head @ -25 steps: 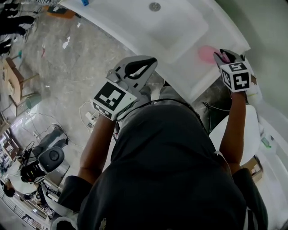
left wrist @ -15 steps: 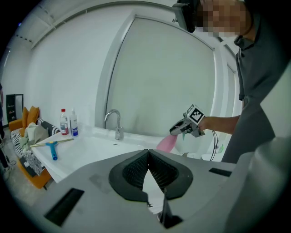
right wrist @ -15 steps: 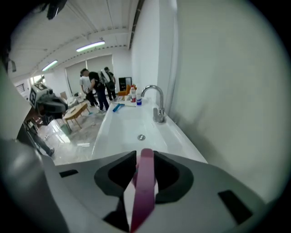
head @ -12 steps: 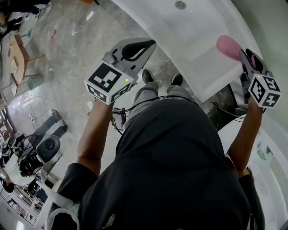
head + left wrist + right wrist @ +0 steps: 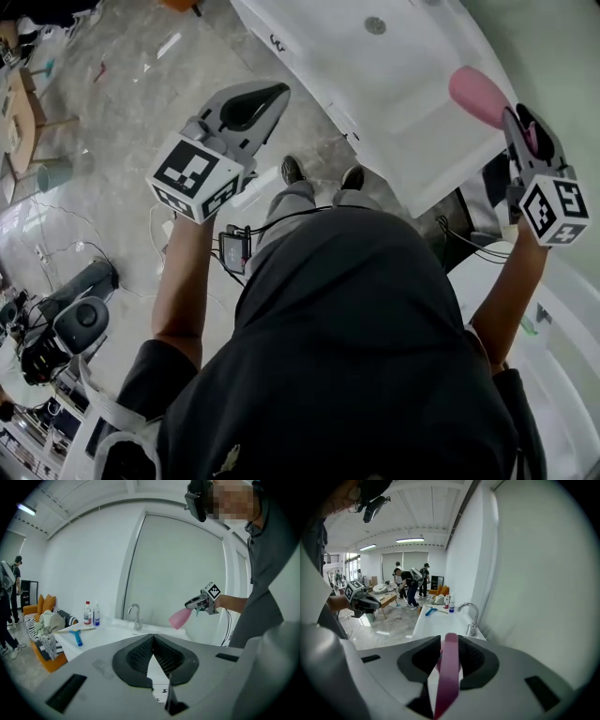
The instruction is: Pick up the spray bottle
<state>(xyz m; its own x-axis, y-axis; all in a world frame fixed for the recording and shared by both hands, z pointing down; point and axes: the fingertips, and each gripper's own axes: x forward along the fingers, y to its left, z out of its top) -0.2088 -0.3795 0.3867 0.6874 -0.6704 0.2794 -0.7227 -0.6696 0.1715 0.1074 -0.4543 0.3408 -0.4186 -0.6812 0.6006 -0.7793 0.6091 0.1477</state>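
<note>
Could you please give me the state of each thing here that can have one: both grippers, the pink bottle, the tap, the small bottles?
Pink plastic spray bottle: held in the air, tilted.
Right grey two-jaw gripper: shut on the pink plastic spray bottle.
Left grey two-jaw gripper: shut, empty.
Curved chrome tap: no water seen running.
Two small bottles: upright on the white counter.

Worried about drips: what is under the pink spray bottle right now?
In the head view the pink spray bottle, clamped in the right tool, hangs over the rim of the white sink. The patch directly beneath is covered by the bottle itself.
</note>
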